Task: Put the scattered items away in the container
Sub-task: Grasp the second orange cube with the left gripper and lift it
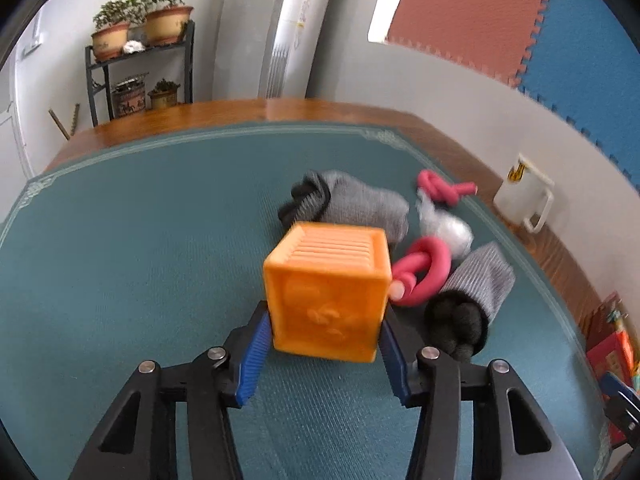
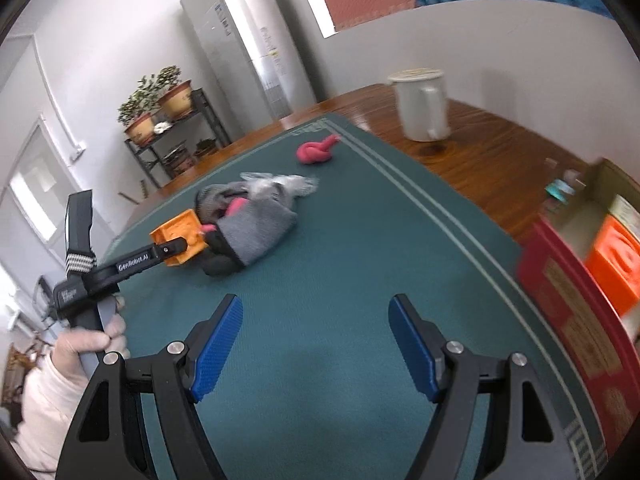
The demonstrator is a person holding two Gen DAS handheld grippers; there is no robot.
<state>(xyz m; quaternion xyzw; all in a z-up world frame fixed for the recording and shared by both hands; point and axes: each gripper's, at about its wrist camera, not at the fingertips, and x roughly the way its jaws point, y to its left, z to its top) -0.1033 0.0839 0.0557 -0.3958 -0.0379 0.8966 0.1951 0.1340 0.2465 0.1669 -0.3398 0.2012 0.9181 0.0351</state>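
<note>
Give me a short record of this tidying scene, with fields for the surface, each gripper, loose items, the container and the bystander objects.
surface: green mat on a wooden table
left gripper: shut on the orange plastic cube
right gripper: open, empty, above the mat
loose items: two grey-and-black rolled socks, two knotted pink foam tubes, a crumpled clear plastic wad
container: red cardboard box at the mat's right edge, already holding another orange block
bystander: white enamel mug on bare wood
</note>
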